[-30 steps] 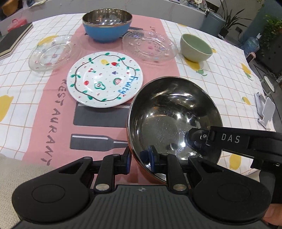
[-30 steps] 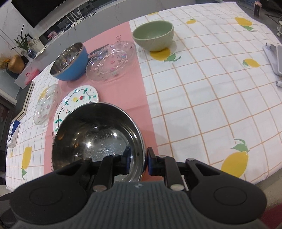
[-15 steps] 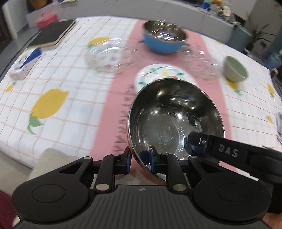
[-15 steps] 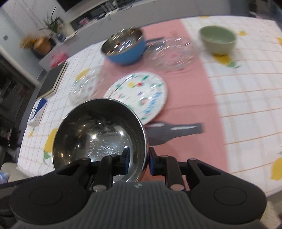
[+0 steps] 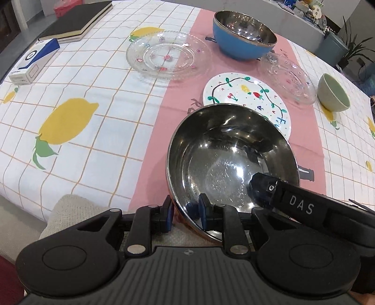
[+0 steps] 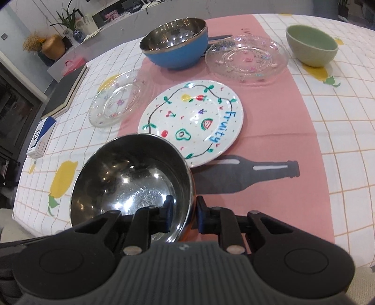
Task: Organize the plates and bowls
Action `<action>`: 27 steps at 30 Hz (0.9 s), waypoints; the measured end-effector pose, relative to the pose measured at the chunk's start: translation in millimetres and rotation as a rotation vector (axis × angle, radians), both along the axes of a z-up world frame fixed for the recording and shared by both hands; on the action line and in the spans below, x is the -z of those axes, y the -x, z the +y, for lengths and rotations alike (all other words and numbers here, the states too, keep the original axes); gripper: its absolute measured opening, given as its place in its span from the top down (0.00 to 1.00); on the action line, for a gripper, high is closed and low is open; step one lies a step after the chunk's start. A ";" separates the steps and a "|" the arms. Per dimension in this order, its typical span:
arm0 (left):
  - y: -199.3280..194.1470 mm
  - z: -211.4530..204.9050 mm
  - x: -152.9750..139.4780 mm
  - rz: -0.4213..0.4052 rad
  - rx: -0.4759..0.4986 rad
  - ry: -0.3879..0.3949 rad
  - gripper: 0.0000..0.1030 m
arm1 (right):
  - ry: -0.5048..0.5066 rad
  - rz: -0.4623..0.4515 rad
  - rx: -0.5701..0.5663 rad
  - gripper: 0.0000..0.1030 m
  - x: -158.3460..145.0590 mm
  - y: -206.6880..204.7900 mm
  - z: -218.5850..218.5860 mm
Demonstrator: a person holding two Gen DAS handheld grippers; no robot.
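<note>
Table: we've got a checked cloth with lemons and a pink runner down the middle, everything sits on it.
Steel bowl: the biggest thing in both views, we're holding it over the near end of the runner, its far rim overlapping our view of the painted plate.
Blue bowl: steel inside, parked at the far end of the runner.
Painted plate: white, fruit doodles and "fruity" on it, flat mid-runner.
Glass plates: one to the left on the white checks, another just beside the blue bowl.
Green bowl: small, far right, well apart from the rest.
Box: blue and white, far left next to a dark book.
Left gripper: pinching the steel bowl's near rim, one pad inside and one outside, though the jaws just eased a touch wider.
Right gripper: same deal on the bowl's right rim, pads clamped on the wall, jaws just tightened slightly.
</note>
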State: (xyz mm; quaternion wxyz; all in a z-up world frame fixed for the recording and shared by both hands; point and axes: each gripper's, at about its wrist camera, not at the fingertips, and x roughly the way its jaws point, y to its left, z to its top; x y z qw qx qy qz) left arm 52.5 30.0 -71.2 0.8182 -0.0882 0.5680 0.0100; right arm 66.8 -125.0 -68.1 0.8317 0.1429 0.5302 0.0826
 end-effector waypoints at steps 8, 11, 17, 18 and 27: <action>-2.5 -4.6 3.9 0.011 -0.011 -0.061 0.48 | 0.020 -0.018 0.032 0.63 -2.3 5.1 -4.0; -1.1 -2.0 3.2 0.011 -0.020 -0.048 0.37 | -0.001 -0.045 0.046 0.51 -7.2 10.1 -9.6; 8.9 -7.0 -15.8 -0.092 -0.016 -0.093 0.32 | -0.023 -0.095 0.087 0.30 -16.8 18.0 -19.1; 9.8 -8.3 -19.6 -0.113 -0.016 -0.102 0.31 | -0.034 -0.104 0.093 0.28 -18.4 18.6 -21.0; 4.1 -20.6 -50.0 -0.234 -0.019 -0.197 0.30 | 0.028 -0.202 0.118 0.23 -48.3 13.6 -26.9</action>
